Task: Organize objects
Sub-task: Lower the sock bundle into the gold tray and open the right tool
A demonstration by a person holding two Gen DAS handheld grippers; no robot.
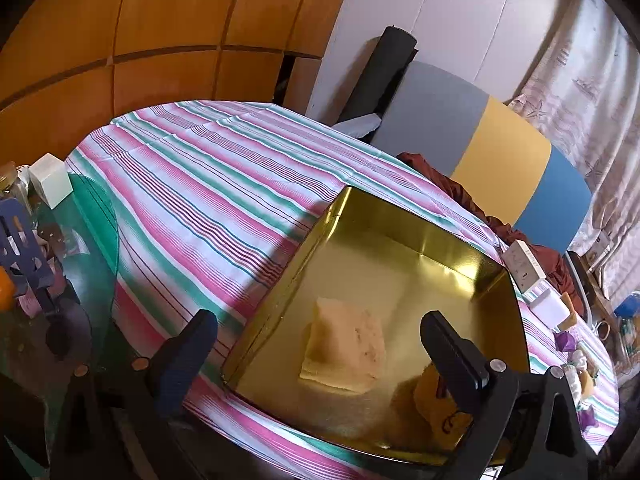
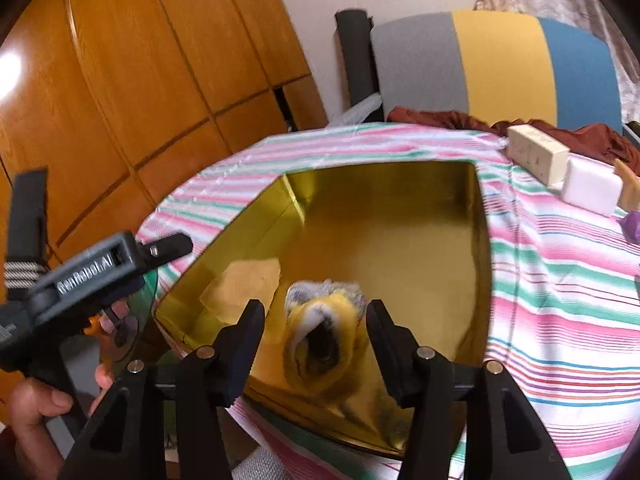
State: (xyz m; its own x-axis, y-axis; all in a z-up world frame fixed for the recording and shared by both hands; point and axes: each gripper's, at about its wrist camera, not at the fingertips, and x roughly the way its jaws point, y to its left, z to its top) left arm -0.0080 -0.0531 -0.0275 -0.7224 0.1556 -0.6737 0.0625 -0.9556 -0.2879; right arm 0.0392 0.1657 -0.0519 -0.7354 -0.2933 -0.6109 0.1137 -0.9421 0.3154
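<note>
- Right gripper (image 2: pixel 316 320) is seen with its jaws parted on either side of a yellow sock bundle (image 2: pixel 320 340); the pads appear clear of the fabric, so the bundle is judged released, lying in the near corner of the gold tin (image 2: pixel 484 280).
- Left gripper (image 1: pixel 320 344) is held wide apart with nothing between its jaws, above the tin's near rim.
- A pale folded cloth (image 1: pixel 344 348) is laid flat on the tin floor beside the bundle, presumably sorted there.
- Most of the tin floor farther back is left bare, bounded by upright walls.
- Beyond, a cream box (image 2: pixel 536 156) and a white block (image 2: pixel 592 188) are left touching on the striped tablecloth (image 2: pixel 560 280), near its far edge.
</note>
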